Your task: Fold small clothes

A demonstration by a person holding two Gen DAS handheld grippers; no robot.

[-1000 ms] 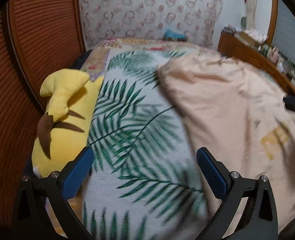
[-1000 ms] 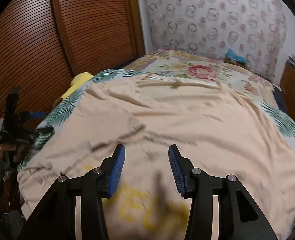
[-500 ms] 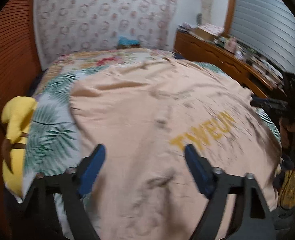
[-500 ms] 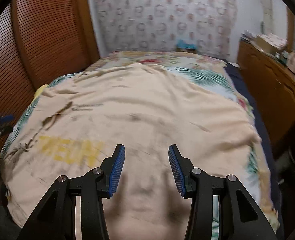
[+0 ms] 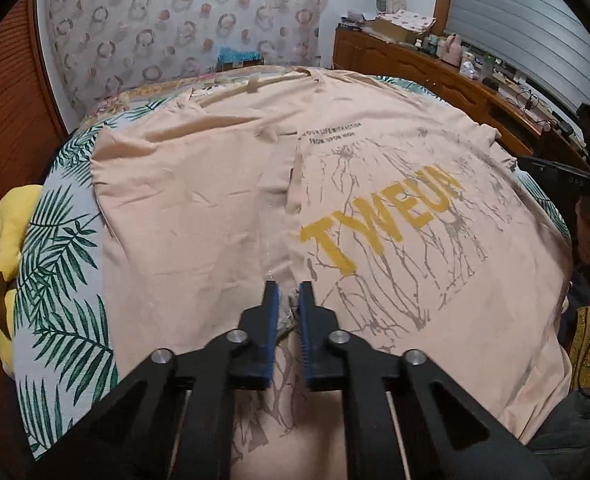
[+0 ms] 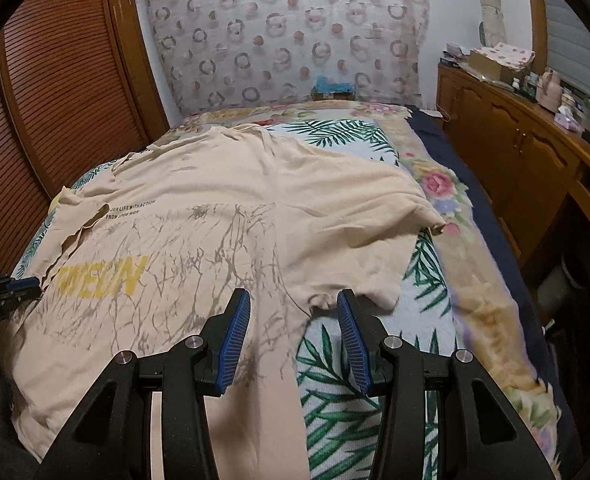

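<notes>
A peach T-shirt [image 5: 199,200] with yellow "TWEUN" lettering [image 5: 383,216] and grey crack print lies spread over the bed. It also shows in the right wrist view [image 6: 235,200]. My left gripper [image 5: 288,300] is shut on a pinch of the shirt's fabric near its front edge, left of the lettering. My right gripper [image 6: 293,312] is open, low over the shirt's near right edge, with the hem and a sleeve corner [image 6: 383,296] between and just past its fingers. It also shows at the right edge of the left wrist view [image 5: 575,168].
A palm-leaf sheet [image 5: 63,280] covers the bed, with a floral blanket [image 6: 475,280] along its right side. A yellow plush toy [image 5: 7,232] lies at the bed's left edge. A wooden louvred wardrobe [image 6: 55,92] stands left; a wooden dresser [image 6: 535,152] with clutter stands right.
My left gripper swung from the plush toy side onto the shirt and closed on its fabric. My right gripper moved right to the shirt's near right edge and stayed open.
</notes>
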